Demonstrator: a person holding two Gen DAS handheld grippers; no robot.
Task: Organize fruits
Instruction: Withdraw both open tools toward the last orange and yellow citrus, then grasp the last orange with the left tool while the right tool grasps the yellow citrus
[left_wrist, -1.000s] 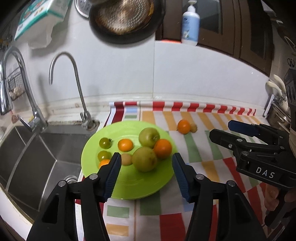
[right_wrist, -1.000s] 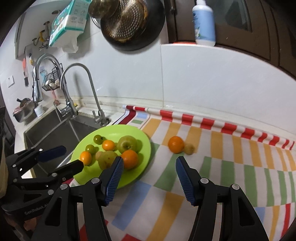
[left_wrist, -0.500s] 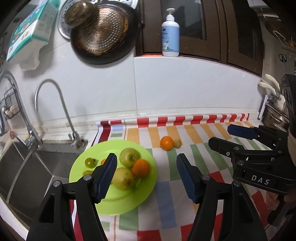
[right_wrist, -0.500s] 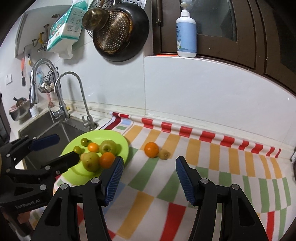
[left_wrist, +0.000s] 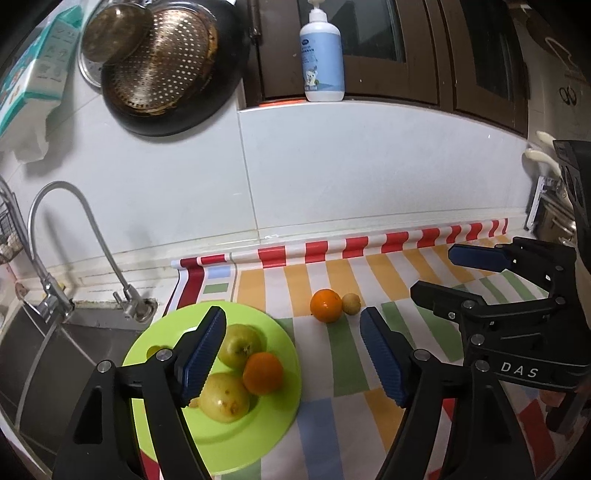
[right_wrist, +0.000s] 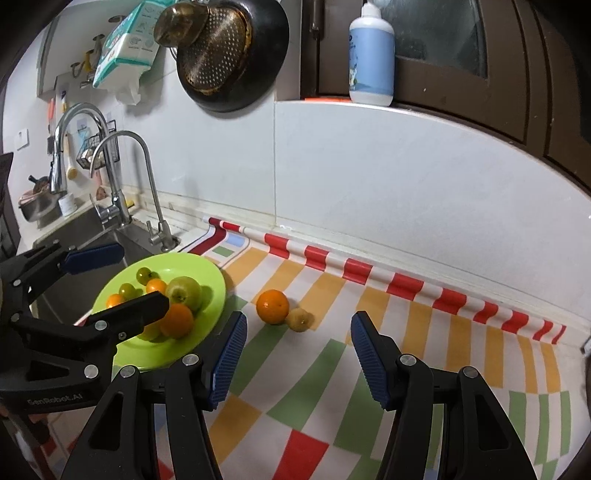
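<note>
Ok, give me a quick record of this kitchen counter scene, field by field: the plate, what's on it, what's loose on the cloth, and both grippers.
plate: green plate on the striped cloth, beside the sink
on plate: two green apples, oranges and small green fruits, including an apple and an orange
off plate: loose orange touching a small yellow fruit, on the cloth
left gripper: jaws opening, nothing between them
right gripper: open, empty
</note>
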